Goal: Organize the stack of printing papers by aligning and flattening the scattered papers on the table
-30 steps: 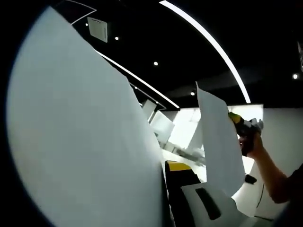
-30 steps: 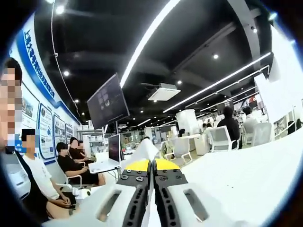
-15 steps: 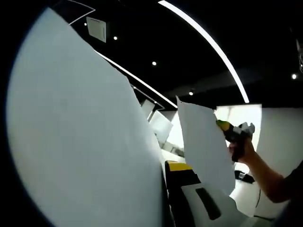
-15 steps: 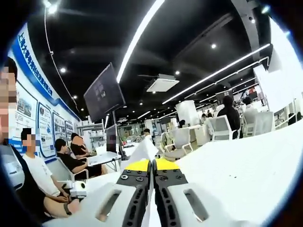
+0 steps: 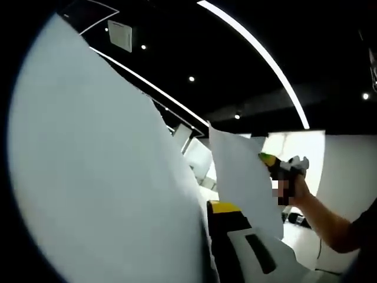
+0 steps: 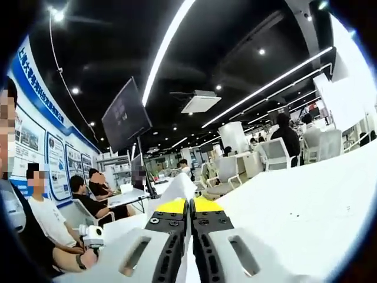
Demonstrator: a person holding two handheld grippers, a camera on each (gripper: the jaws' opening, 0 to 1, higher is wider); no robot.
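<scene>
Paper sheets dominate both views, and you can count two of them in the left gripper view. One large white sheet (image 5: 100, 177) covers the left half of that view, held up in the air with its edge running down beside your left gripper (image 5: 227, 236). Only one of that gripper's white jaws, with its yellow-and-black tip, is visible past the sheet, so you cannot tell how far it is open. A second, smaller sheet (image 5: 241, 177) stands upright further off, pinched at its right edge by your right gripper (image 5: 277, 168). Your right hand (image 5: 294, 188) wraps the handle, with the forearm reaching in from the lower right corner of the view and the wrist raised.

In the right gripper view, your right gripper (image 6: 189, 206) has its two white jaws pressed together, yellow tips touching, with a thin white sheet edge (image 6: 179, 188) rising from between them. A broad white paper surface (image 6: 306, 206) spreads from the jaws to the right edge of the view. No table is visible beneath the papers in either view.

Behind, you face an office: three seated people (image 6: 53, 230) at the left edge, one dark wall monitor (image 6: 125, 115) hanging above them, one ceiling projector (image 6: 200, 101), and long ceiling light strips (image 6: 168, 44).
</scene>
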